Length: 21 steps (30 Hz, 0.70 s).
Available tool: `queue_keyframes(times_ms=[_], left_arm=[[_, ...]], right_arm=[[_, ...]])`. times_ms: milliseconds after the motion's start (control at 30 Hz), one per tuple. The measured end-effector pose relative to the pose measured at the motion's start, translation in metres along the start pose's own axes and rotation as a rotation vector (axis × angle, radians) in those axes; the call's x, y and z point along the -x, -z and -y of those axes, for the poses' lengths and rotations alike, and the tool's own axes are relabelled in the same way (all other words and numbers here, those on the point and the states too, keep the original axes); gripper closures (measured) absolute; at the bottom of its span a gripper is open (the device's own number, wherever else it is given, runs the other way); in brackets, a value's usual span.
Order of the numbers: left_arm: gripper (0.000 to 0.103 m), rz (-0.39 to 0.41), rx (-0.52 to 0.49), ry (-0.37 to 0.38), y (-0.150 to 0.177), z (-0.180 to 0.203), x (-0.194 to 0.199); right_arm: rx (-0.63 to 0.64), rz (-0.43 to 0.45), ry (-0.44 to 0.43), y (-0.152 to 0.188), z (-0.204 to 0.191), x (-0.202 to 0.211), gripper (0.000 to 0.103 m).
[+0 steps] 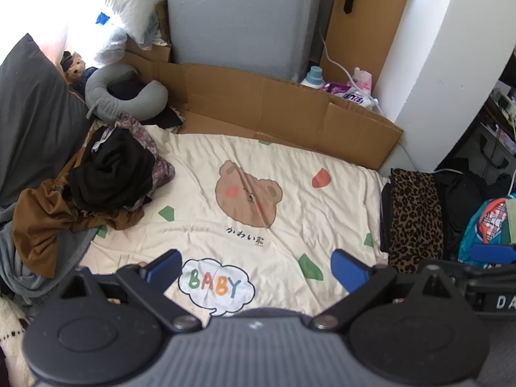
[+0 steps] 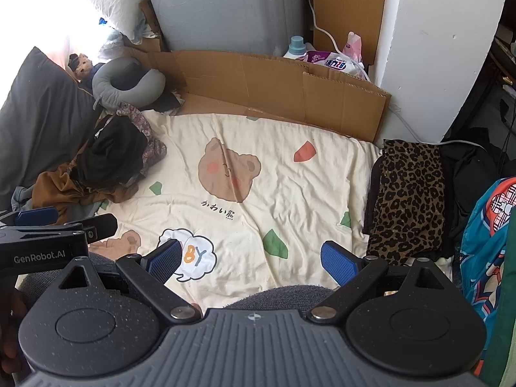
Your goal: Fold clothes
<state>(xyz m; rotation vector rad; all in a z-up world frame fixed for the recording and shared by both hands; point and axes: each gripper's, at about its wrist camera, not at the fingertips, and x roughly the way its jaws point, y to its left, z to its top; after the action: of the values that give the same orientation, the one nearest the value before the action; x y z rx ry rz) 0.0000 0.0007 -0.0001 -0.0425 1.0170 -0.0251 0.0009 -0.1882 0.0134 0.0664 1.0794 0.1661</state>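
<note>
A heap of unfolded clothes lies at the left of the bed: a black garment (image 1: 111, 171) on top, a brown one (image 1: 45, 225) under it, a patterned one behind. The same black garment (image 2: 111, 153) shows in the right wrist view. A folded leopard-print piece (image 1: 414, 216) (image 2: 408, 196) tops a dark stack at the right edge. My left gripper (image 1: 258, 269) hangs open over the cream bear-print blanket (image 1: 290, 193), holding nothing. My right gripper (image 2: 251, 259) is open too, above the blanket (image 2: 290, 187), empty. Both stand near the front edge, apart from the clothes.
A cardboard sheet (image 1: 274, 109) lines the far side of the bed, with a grey panel (image 1: 238, 19) behind. A grey neck pillow (image 1: 122, 96) and dark pillow (image 1: 32, 113) sit at far left. Detergent bottles (image 2: 322, 54) and a white pillar (image 2: 435, 48) stand at right. A colourful bag (image 2: 487, 258) lies at right.
</note>
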Motion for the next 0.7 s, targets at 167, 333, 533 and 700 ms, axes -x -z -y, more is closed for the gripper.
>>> queue_keyframes(times_ms=[167, 333, 533, 700], left_arm=[[0.005, -0.004, 0.002, 0.024, 0.0002, -0.0043, -0.0005], [0.005, -0.008, 0.004, 0.048, 0.0003, -0.0087, -0.0010], [0.005, -0.006, 0.005, 0.032, 0.0033, -0.0048, -0.0025], [0.006, -0.004, 0.000, 0.030, 0.0033, -0.0036, -0.0021]], right_arm=[[0.003, 0.002, -0.004, -0.0002, 0.0026, -0.0010, 0.006], [0.004, 0.003, -0.004, 0.0008, 0.0020, -0.0007, 0.006], [0.008, 0.002, -0.009, 0.0009, 0.0048, -0.0012, 0.006], [0.003, 0.005, -0.006, 0.0010, 0.0043, -0.0001, 0.006]])
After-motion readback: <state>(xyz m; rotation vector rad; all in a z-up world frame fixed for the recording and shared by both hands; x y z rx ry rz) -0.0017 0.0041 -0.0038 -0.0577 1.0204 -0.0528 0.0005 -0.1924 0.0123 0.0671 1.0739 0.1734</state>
